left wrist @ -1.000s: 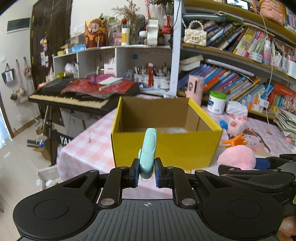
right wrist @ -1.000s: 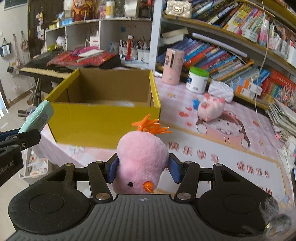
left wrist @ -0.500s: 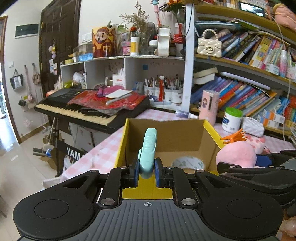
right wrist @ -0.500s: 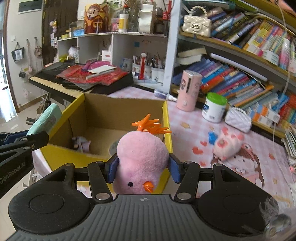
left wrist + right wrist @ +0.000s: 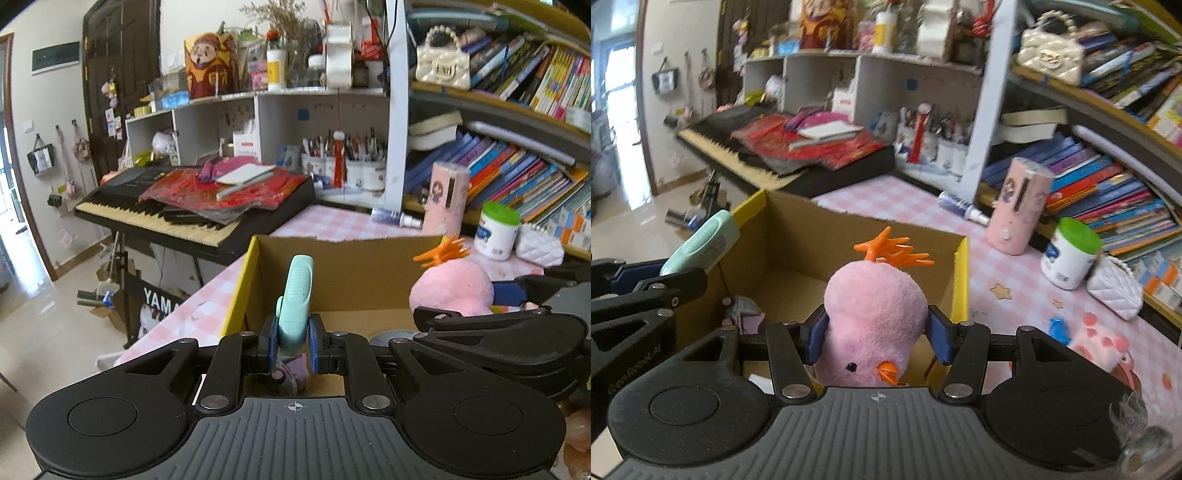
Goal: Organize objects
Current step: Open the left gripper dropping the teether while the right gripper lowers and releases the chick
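mint clip [image 5: 293, 299] upright, pink chick [image 5: 873, 325] beak-down

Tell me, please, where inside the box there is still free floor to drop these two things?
The cardboard box has bare floor toward its back wall, ahead of the pink chick. The near left corner is taken by a small purple toy; a round grey thing lies nearer the front. The mint clip hangs over the left side.
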A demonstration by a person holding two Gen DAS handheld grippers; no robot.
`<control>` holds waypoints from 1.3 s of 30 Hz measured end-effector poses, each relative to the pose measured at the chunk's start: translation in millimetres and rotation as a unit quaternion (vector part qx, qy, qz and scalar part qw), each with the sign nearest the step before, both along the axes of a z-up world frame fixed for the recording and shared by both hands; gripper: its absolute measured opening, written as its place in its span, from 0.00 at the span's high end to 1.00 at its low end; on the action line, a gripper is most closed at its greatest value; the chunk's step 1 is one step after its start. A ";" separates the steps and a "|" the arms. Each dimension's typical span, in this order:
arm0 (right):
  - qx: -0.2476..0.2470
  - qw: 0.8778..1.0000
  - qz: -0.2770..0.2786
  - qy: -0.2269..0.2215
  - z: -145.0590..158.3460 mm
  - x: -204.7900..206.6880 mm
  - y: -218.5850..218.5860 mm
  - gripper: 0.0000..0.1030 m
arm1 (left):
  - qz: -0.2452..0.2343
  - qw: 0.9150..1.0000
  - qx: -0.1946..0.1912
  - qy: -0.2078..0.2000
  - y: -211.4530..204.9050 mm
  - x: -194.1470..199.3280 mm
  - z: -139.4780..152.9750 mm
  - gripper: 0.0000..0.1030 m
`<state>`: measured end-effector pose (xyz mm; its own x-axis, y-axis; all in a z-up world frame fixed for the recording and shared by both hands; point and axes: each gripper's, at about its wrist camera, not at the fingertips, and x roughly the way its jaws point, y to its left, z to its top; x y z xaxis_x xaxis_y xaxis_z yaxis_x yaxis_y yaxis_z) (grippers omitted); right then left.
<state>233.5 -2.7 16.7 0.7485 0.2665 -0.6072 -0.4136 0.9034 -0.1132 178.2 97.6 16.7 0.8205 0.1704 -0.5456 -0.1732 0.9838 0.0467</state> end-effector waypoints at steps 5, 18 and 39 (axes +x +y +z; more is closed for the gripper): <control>-0.022 0.999 0.028 0.020 -15.6 19.1 5.9 0.49 | 0.007 1.000 0.006 0.029 -1.2 17.4 -13.1 0.85; -0.046 0.995 0.066 0.059 -35.7 42.5 14.2 0.49 | 0.023 0.998 0.011 0.066 0.1 30.7 -31.0 0.85; -0.069 0.992 0.081 0.068 -38.7 40.2 20.2 0.48 | 0.049 0.998 -0.014 0.040 8.5 19.6 -20.2 0.64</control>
<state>273.7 17.5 -22.0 0.6109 0.2837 -0.7391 -0.5718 0.8038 -0.1640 197.9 106.1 -3.5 0.7551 0.2307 -0.6137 -0.2647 0.9636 0.0366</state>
